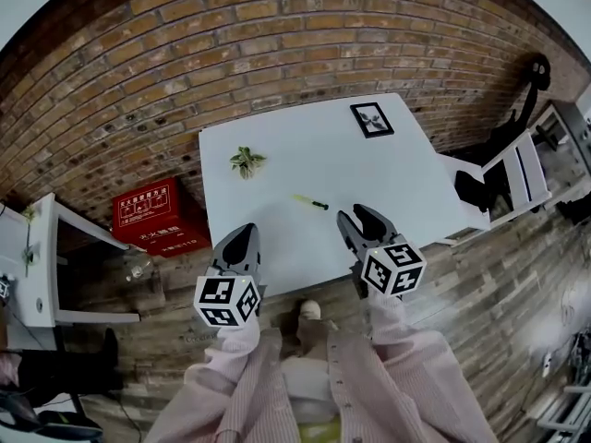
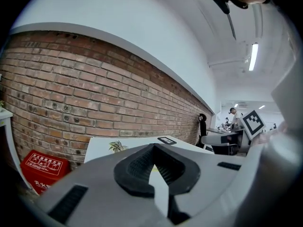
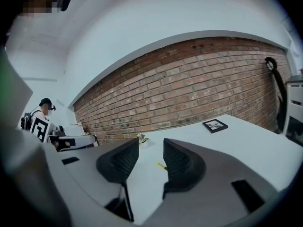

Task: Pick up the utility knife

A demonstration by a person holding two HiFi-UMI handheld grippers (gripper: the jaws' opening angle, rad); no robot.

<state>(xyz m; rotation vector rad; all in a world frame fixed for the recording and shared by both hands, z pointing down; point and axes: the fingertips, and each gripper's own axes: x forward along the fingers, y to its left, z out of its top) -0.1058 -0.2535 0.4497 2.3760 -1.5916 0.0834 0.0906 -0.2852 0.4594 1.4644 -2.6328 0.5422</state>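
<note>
The utility knife [image 1: 311, 201], yellow-green with a dark end, lies flat on the white table [image 1: 323, 146], a little nearer to the near edge than to the far one. The right gripper [image 1: 362, 218] is over the near edge, near the knife, its jaws apart with nothing between them. The left gripper [image 1: 240, 240] is over the same edge, its tips together and holding nothing. A small plant [image 1: 247, 161] stands toward the far left corner and a black picture frame [image 1: 371, 119] lies at the far right corner. Left of the table a red box [image 1: 157, 216] with white writing, too small to read, sits on the wooden floor [image 1: 499, 275] against the brick wall [image 1: 185, 53].
</note>
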